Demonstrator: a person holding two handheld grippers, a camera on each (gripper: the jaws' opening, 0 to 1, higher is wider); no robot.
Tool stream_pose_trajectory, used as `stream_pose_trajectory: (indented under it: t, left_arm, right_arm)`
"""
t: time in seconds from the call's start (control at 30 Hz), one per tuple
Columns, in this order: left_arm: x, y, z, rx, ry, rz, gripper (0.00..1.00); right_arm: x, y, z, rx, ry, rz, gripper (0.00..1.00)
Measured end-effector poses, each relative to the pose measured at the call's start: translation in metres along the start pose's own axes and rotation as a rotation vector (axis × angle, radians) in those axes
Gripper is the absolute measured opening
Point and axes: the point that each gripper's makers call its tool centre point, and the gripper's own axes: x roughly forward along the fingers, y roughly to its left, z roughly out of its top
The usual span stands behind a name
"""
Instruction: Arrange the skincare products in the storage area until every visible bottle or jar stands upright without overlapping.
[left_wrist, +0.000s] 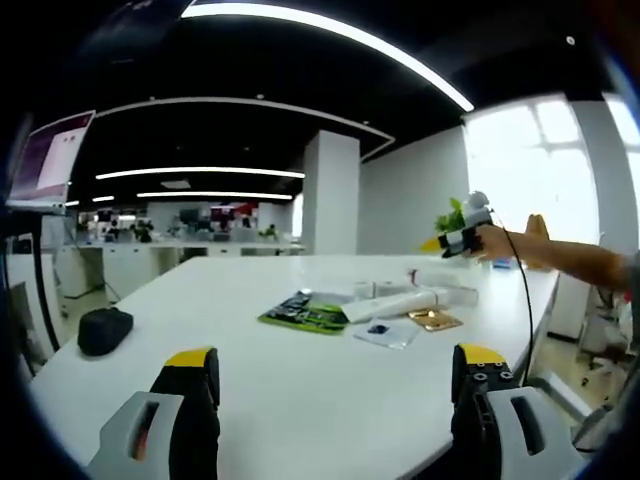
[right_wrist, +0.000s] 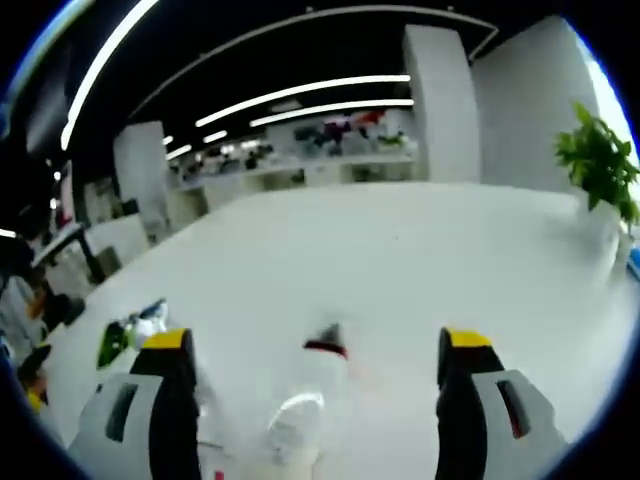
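Both tools are released, holding nothing: left tool (left_wrist: 335, 375), right tool (right_wrist: 313, 365). A white bottle (right_wrist: 312, 395) lies blurry on the tabletop (right_wrist: 400, 260) between the right one's jaws. More tubes (left_wrist: 405, 302) lie toward the tabletop's far edge.

Both views low over white table (left_wrist: 300, 400)

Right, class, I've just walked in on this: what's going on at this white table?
A person holds a gripper in each hand over a white table. The right gripper, jaws open, hovers above a white bottle lying on its side, not gripping it. The left gripper is open and holds nothing. White tubes lie flat beside a green packet; nothing stands upright yet.
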Motion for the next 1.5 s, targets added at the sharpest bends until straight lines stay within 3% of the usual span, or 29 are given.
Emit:
stream_pose_trajectory:
  t: [0.07, 0.13, 0.3, 0.63, 0.83, 0.9, 1.1, 1.5]
  left_arm:
    - [0.001, 0.001, -0.001, -0.003, 0.003, -0.002, 0.99]
    - [0.001, 0.001, -0.003, -0.007, 0.008, -0.003, 0.99]
    - [-0.001, -0.002, -0.001, -0.005, 0.002, -0.009, 0.99]
    - [0.004, -0.003, -0.002, -0.013, 0.007, -0.013, 0.99]
    - [0.008, -0.010, -0.004, -0.009, 0.015, -0.032, 0.99]
    - [0.010, -0.012, -0.005, -0.008, 0.019, -0.037, 0.99]
    - [0.018, -0.015, -0.011, -0.009, 0.038, -0.048, 0.99]
    - [0.021, -0.019, -0.014, -0.006, 0.045, -0.062, 0.99]
  right_arm:
    - [0.005, 0.008, -0.001, -0.016, 0.017, 0.022, 0.94]
    - [0.009, 0.008, -0.003, -0.032, 0.050, -0.002, 0.90]
    - [0.020, 0.005, -0.012, -0.005, 0.151, -0.031, 0.94]
    - [0.032, -0.008, -0.018, 0.020, 0.234, -0.093, 0.85]
    - [0.039, -0.010, -0.035, -0.022, 0.302, -0.125, 0.83]
    - [0.038, -0.015, -0.048, -0.058, 0.361, -0.148, 0.83]
    - [0.044, -0.015, -0.060, -0.046, 0.386, -0.145, 0.77]
    - [0.059, -0.015, -0.057, -0.074, 0.397, -0.157, 0.73]
